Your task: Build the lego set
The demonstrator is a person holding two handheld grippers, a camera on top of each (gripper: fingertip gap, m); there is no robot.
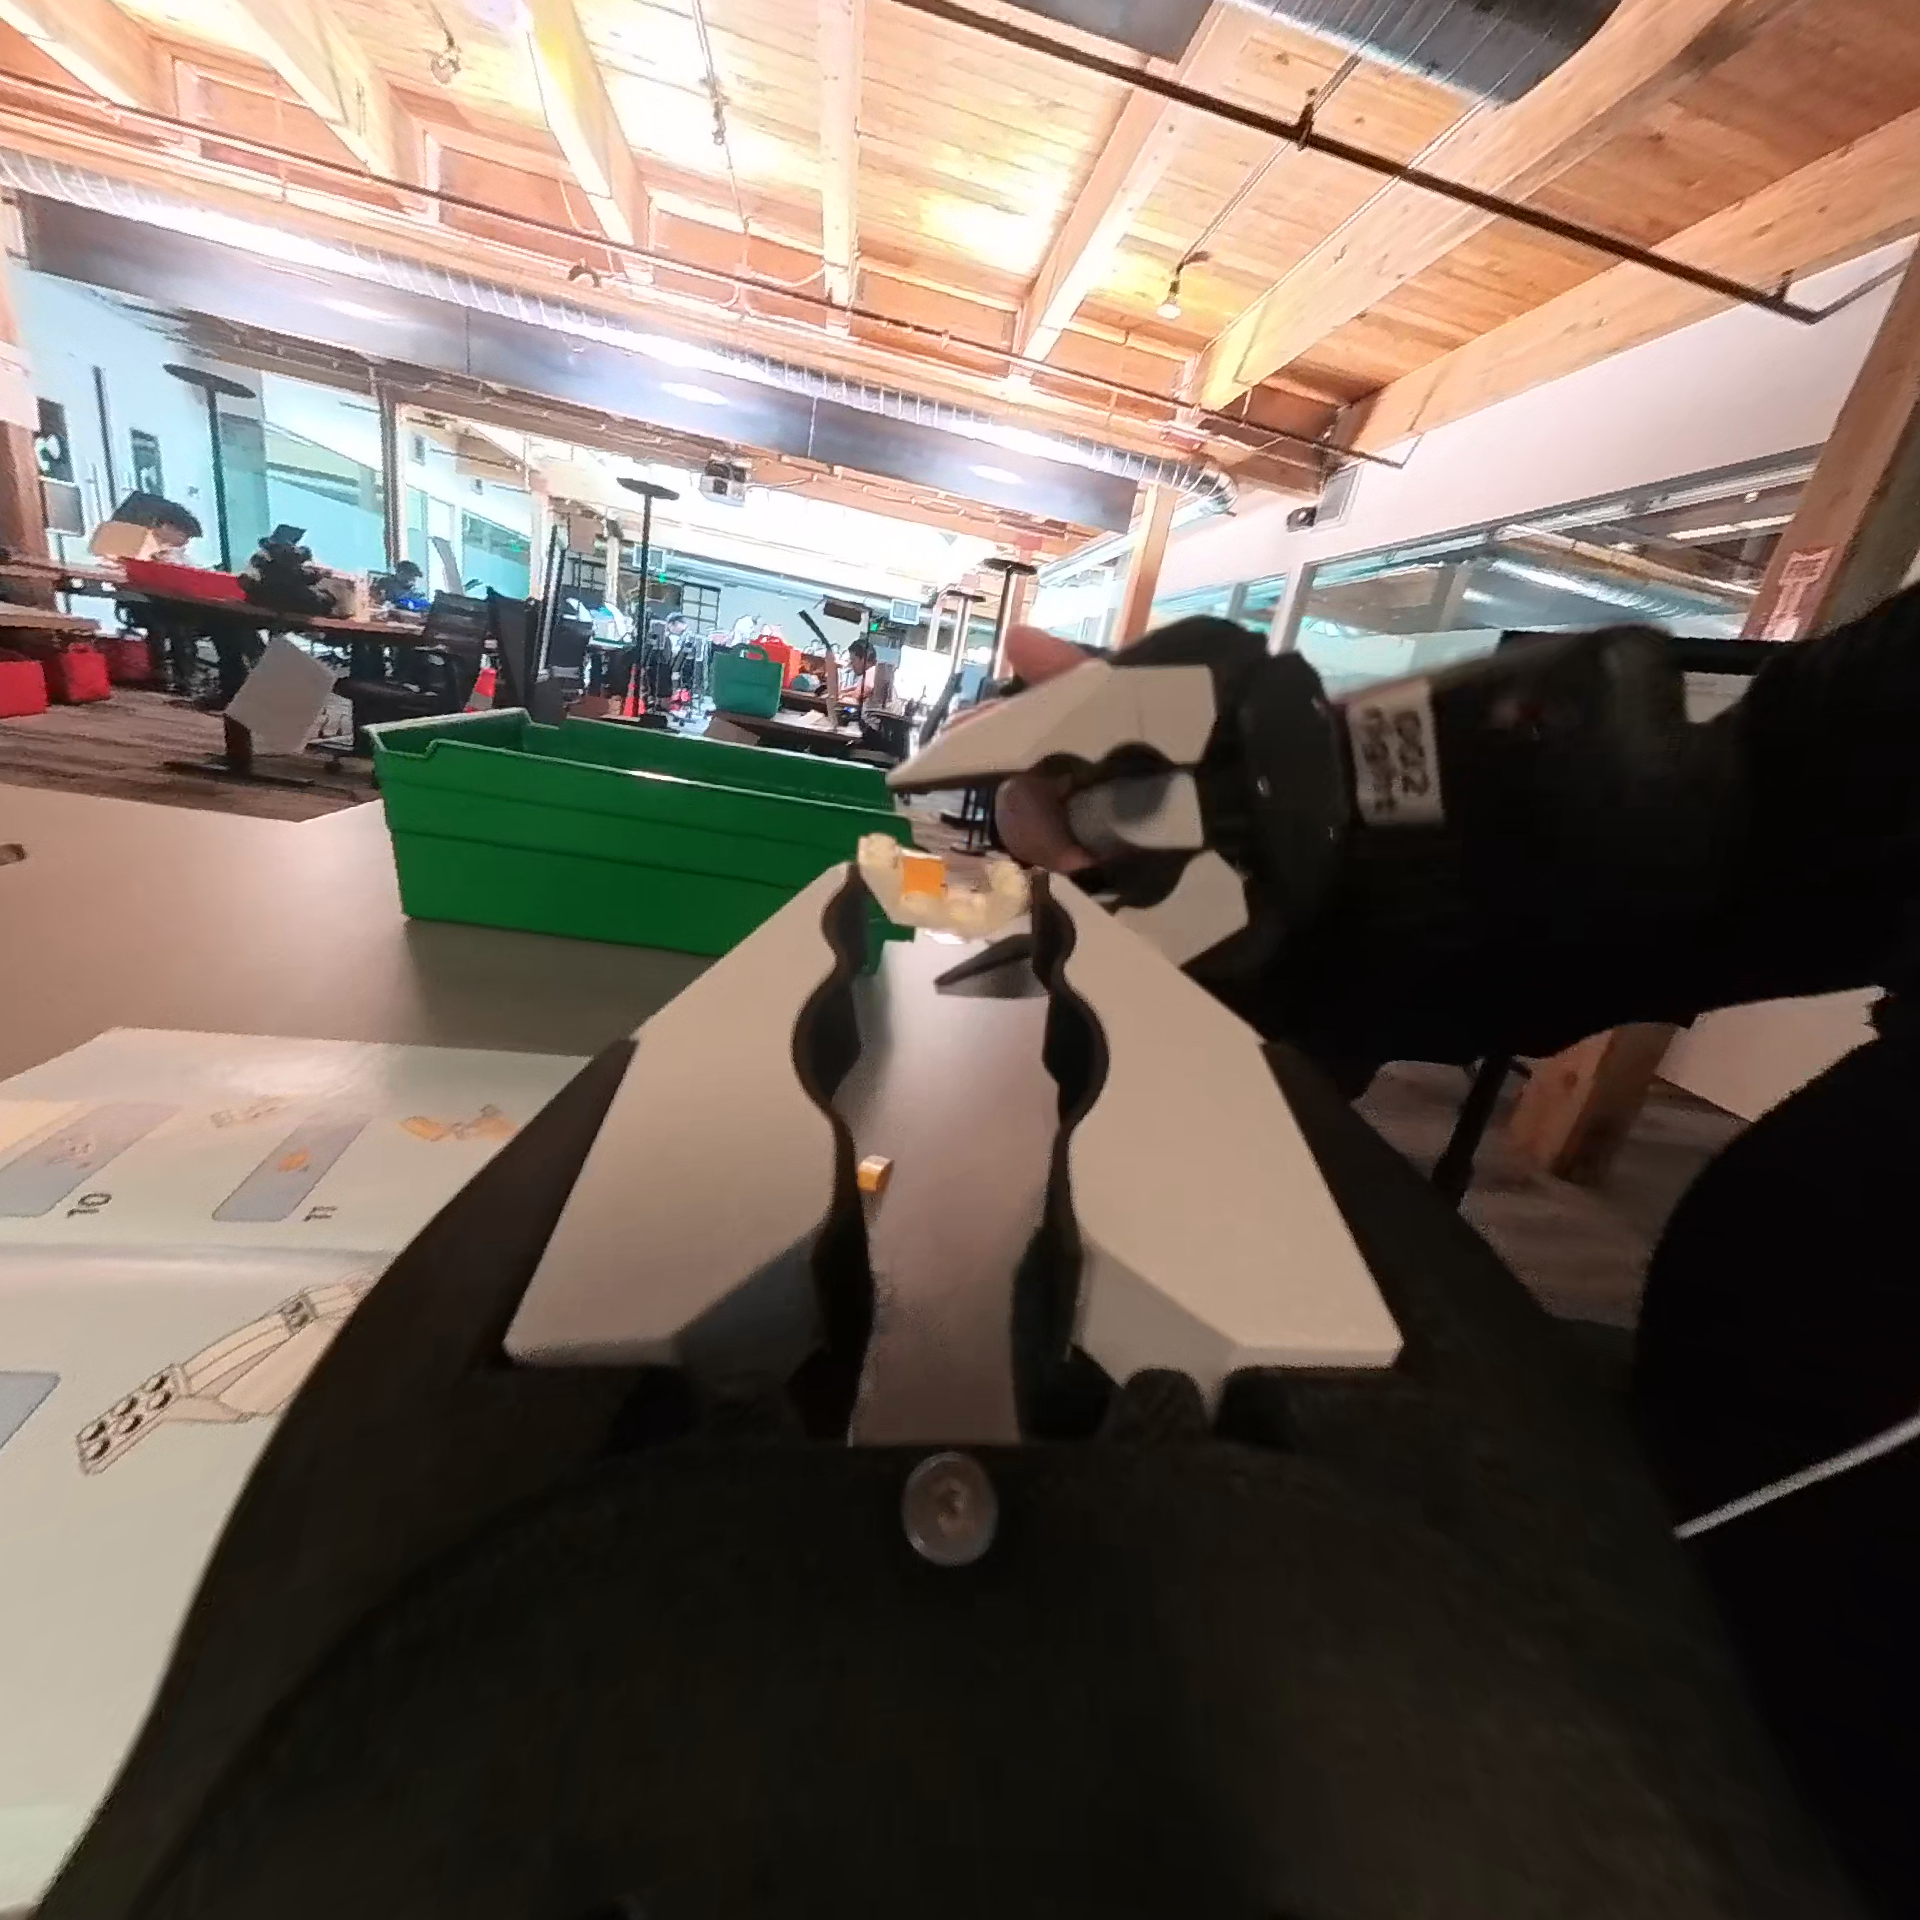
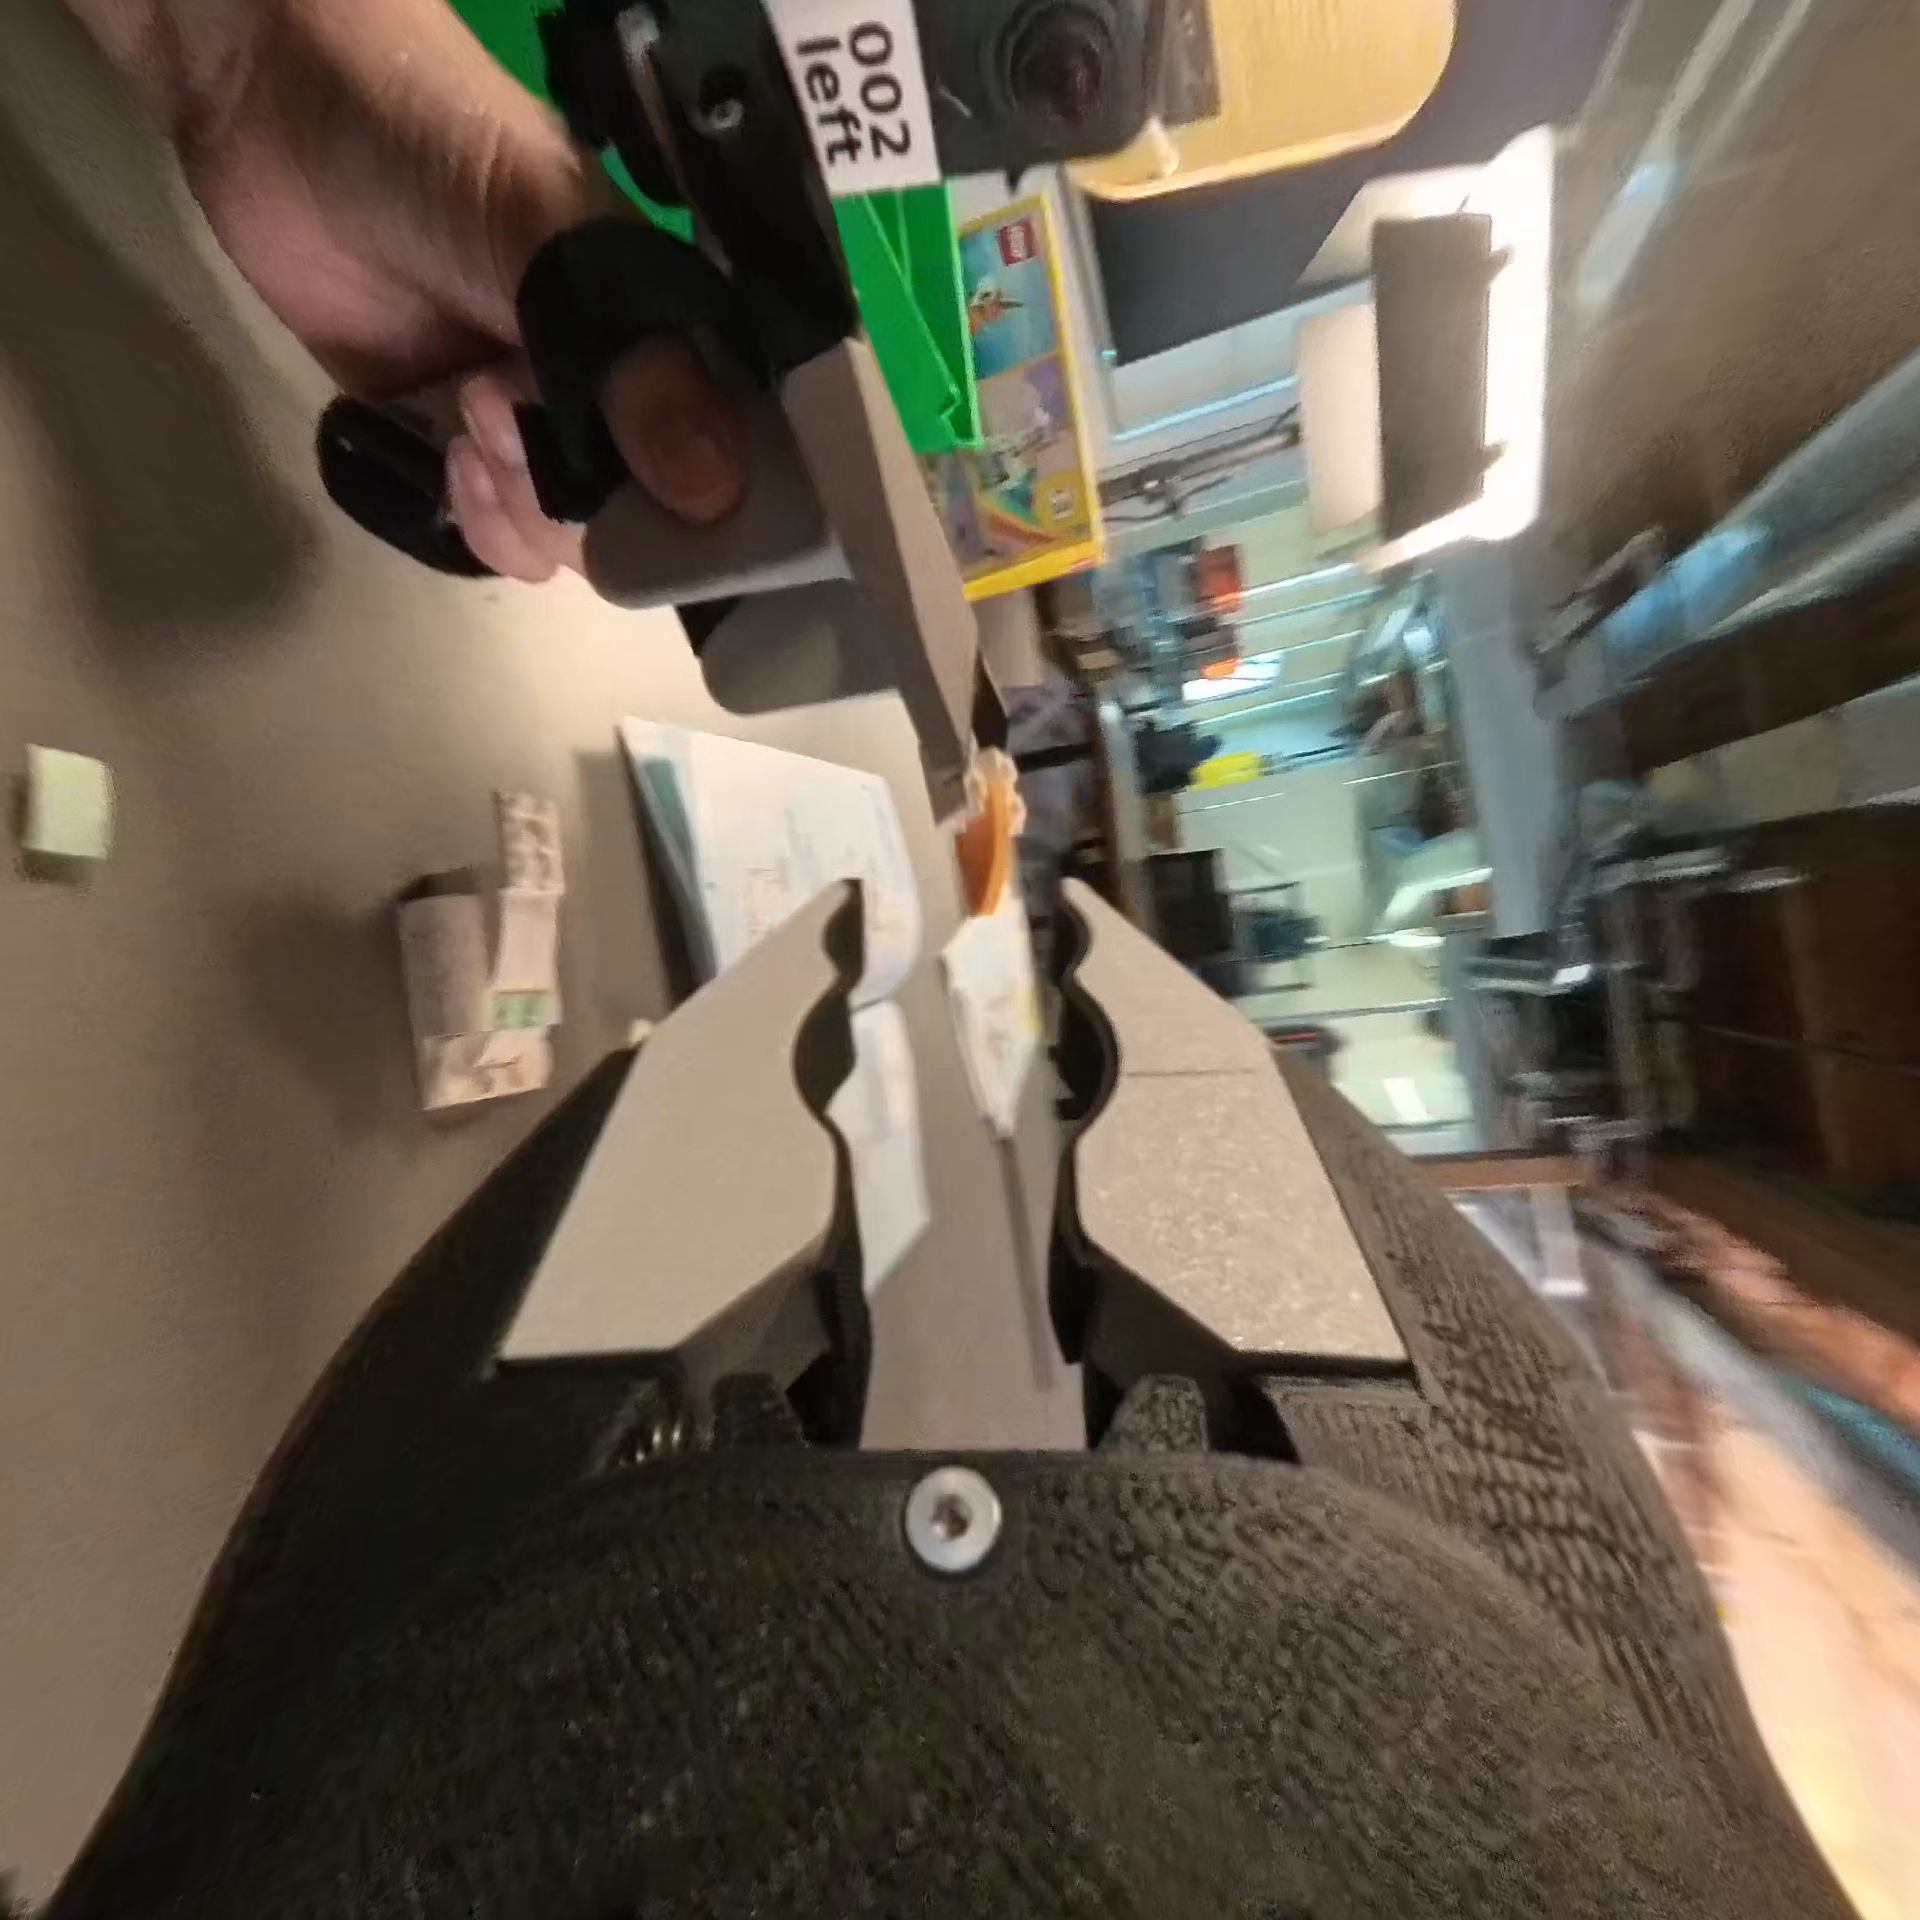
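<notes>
My left gripper [image 1: 943,896] is shut on a small cream lego assembly with an orange piece [image 1: 925,883] and holds it at its fingertips above the grey table [image 1: 260,935]. In the right wrist view the left gripper [image 2: 958,795] comes in from the top with the same assembly [image 2: 987,847]. My right gripper [image 2: 961,894] is open and empty, its tips just short of the assembly. In the left wrist view the right gripper [image 1: 935,771] points in from the right, just above the assembly. A tiny yellow-orange piece [image 1: 876,1172] lies on the table below.
A green bin [image 1: 623,831] stands behind the assembly. An open instruction booklet [image 1: 208,1195] lies at the left, also in the right wrist view [image 2: 779,831]. A lego box [image 2: 1029,384] stands by the bin. A loose cream sub-assembly [image 2: 478,997] and a small cream piece [image 2: 68,805] lie on the table. Left and right tips are no more than a few centimetres apart.
</notes>
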